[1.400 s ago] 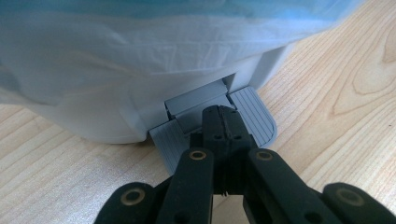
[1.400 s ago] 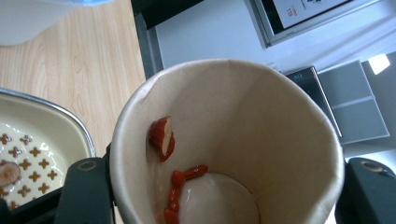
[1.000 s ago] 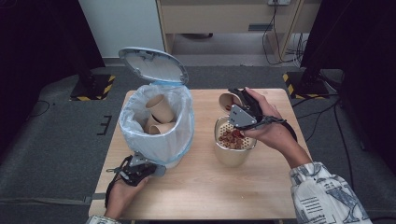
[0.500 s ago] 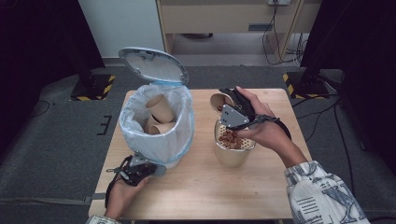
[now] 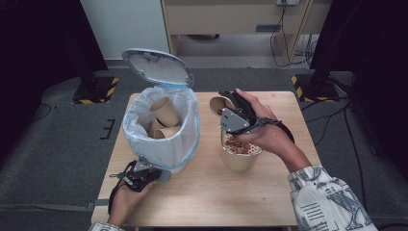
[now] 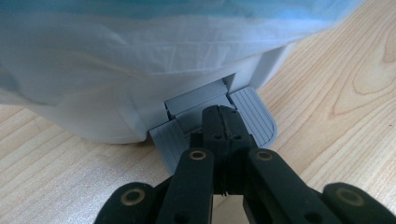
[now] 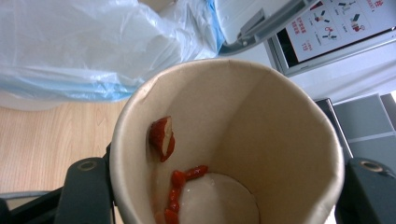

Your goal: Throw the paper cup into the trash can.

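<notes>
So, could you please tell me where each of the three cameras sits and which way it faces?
High view: above the person's side, looking forward and down on the table; both forearms, left gripper, right gripper.
Left gripper view: on the left gripper, looking along its shut jaws pressing the bin pedal.
Right gripper view: on the right gripper, looking into the held paper cup.
Shared: the bin's bag.

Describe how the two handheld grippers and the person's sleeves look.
Both the left gripper and the right gripper are black with paired jaws pinned by round rivets. The right carries a grey three-cornered plate and a black cable. The right sleeve is white with dark print.
</notes>
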